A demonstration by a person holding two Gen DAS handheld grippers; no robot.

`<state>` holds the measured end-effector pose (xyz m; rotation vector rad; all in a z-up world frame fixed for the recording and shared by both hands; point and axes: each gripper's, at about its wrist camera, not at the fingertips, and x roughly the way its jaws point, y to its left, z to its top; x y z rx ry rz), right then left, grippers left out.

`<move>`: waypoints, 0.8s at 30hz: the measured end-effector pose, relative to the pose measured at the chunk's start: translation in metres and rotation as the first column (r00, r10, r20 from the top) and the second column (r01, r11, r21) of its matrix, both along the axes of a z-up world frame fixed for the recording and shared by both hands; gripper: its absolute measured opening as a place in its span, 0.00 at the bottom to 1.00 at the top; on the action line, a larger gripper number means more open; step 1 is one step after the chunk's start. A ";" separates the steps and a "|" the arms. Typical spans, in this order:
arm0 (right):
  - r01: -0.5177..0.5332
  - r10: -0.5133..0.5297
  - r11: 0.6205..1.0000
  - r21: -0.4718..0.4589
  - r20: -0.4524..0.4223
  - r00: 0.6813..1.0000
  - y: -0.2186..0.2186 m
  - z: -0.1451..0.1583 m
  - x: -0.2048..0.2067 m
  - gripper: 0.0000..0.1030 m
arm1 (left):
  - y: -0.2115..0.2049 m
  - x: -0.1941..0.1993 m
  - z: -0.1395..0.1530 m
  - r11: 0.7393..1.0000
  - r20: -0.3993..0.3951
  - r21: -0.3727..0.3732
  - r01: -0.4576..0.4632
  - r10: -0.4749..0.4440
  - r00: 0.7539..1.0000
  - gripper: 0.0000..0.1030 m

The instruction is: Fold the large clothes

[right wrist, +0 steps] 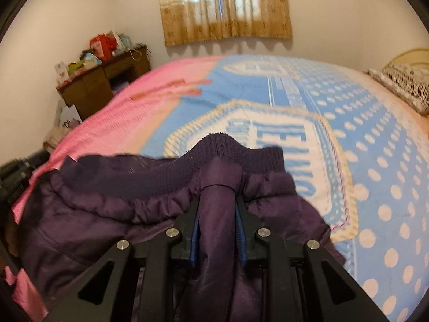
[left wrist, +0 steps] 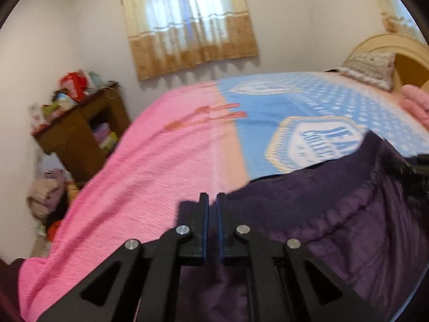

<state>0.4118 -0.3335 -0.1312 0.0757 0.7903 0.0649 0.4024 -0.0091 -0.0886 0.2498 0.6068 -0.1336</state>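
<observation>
Both grippers are working over a wide bed, and the bedspread (right wrist: pixel 348 123) is filling most of the picture: a pink band (left wrist: pixel 139 161) running down the near-left side, a pale peach stripe next to it, then a blue field scattered with pale dots and big cream-edged badge motifs with lettering.

The purple jacket (right wrist: pixel 112 209), dark and puffy with a ribbed knit hem, is lying on the near part of the bed, straddling the pink and blue areas. The right gripper (right wrist: pixel 217 201) is clamping a raised fold of the jacket's shiny shell between its blue-lined fingers (right wrist: pixel 240 214), just behind the knit hem. The left gripper (left wrist: pixel 212 201) is sitting at the jacket's left edge with its jaws drawn almost together; fabric is showing right behind the tips, but the frame is smeared and I cannot tell whether any cloth is pinched there.

Around the room: a curtained window (left wrist: pixel 187 24) is glowing on the far white wall, with tan patterned drapes. A brown wooden cabinet (left wrist: pixel 80 128) is standing in the left corner, its top heaped with bags and packets (left wrist: pixel 72 83), and more bundles are piling on the floor beside it. At the far right, a patterned pillow (left wrist: pixel 372 67) is leaning against a cream curved headboard (left wrist: pixel 396 45).
</observation>
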 end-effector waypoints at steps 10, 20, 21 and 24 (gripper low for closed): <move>0.024 -0.015 0.991 0.128 -0.077 0.997 -0.026 -0.036 0.022 0.24 | -0.025 0.050 -0.059 0.976 -0.036 0.193 -0.103 0.112 0.993 0.06; -0.003 0.008 0.999 0.049 -0.090 0.996 -0.012 -0.041 0.026 0.25 | -0.028 0.055 -0.074 0.969 -0.117 0.230 -0.093 0.122 0.986 0.05; -0.004 0.008 0.999 0.043 -0.091 0.996 -0.011 -0.042 0.026 0.25 | -0.029 0.055 -0.076 0.966 -0.116 0.240 -0.094 0.124 0.985 0.05; -0.005 0.007 1.000 0.029 -0.090 0.996 -0.010 -0.041 0.026 0.25 | -0.029 0.055 -0.077 0.964 -0.116 0.249 -0.095 0.127 0.985 0.05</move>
